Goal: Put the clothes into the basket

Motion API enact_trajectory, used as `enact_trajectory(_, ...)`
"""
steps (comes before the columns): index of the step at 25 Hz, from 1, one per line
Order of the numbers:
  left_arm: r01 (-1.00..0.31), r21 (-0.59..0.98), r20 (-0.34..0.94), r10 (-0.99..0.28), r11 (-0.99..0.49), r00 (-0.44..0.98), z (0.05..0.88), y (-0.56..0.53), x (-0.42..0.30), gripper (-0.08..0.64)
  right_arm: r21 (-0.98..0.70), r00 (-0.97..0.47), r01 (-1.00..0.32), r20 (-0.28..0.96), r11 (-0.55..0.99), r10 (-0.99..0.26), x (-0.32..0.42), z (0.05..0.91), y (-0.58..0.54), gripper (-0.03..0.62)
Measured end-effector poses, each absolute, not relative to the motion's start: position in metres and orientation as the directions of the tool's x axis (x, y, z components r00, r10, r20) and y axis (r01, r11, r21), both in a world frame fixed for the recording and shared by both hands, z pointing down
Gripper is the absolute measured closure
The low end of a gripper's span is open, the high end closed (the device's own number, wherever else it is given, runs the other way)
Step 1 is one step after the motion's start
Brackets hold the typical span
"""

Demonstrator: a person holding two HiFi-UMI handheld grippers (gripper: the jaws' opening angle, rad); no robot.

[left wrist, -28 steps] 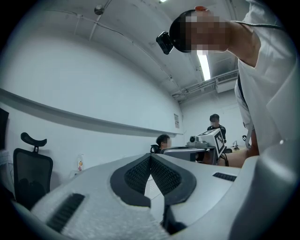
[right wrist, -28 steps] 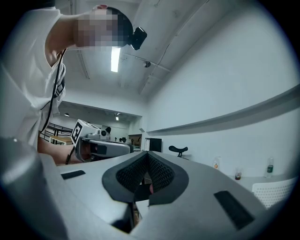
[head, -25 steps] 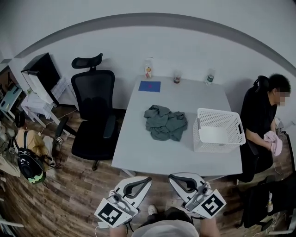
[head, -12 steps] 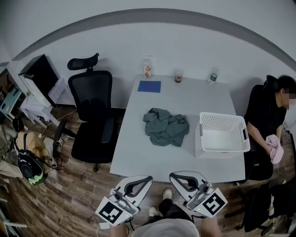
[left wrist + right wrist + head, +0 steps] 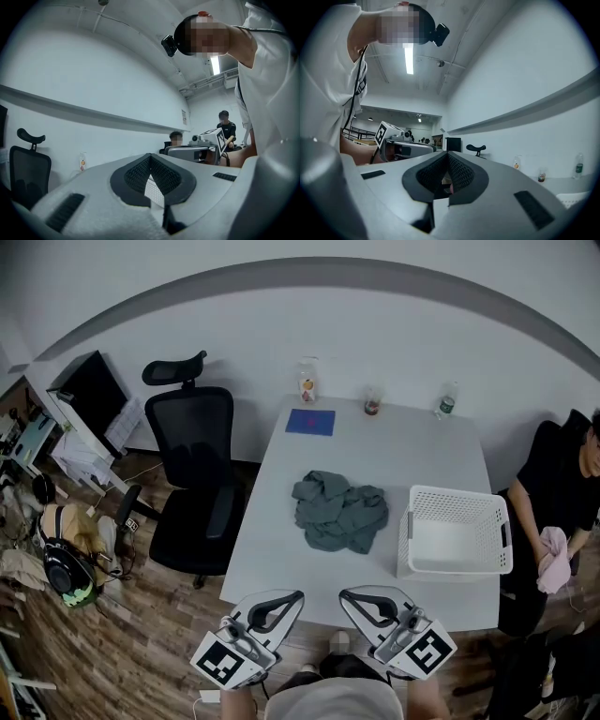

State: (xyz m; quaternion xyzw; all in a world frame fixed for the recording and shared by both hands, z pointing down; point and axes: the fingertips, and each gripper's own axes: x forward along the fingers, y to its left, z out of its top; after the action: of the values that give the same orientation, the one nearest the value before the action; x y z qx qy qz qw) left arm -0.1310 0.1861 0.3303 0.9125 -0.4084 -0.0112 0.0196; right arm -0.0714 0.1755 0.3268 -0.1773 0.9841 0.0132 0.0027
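Note:
A crumpled grey-green heap of clothes (image 5: 339,512) lies in the middle of the white table (image 5: 272,559). To its right, by the table's right edge, stands an empty white slotted basket (image 5: 458,494). Both grippers hover side by side in front of the table's near edge, short of the clothes. My left gripper (image 5: 297,597) has its jaws shut with nothing in them, and so does my right gripper (image 5: 346,595). In the left gripper view the left gripper (image 5: 150,156) points level with its tips touching. The right gripper (image 5: 448,154) looks the same in the right gripper view.
A black office chair (image 5: 192,474) stands at the table's left side. At the table's far edge are a blue sheet (image 5: 310,421), a bottle (image 5: 307,382), a cup (image 5: 372,404) and another bottle (image 5: 447,399). A seated person (image 5: 558,493) holds a pink cloth (image 5: 553,559) right of the basket. Bags (image 5: 66,568) lie on the floor at left.
Both grippers and the head have come nearer the table together; the table, clothes and basket now sit lower and closer. The seated person has slid toward the right edge. Jaws unchanged.

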Motion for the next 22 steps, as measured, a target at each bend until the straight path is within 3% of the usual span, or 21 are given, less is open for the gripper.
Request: enact_trajectory(22, -0.706, 0.040, 0.003, -0.707, -0.707, 0.708, 0.337, 0.103, -0.126, 0.558, 0.011, -0.927, -0.374, 0.010, 0.927, -0.374, -0.079, 0.338, 0.093, 0.588)
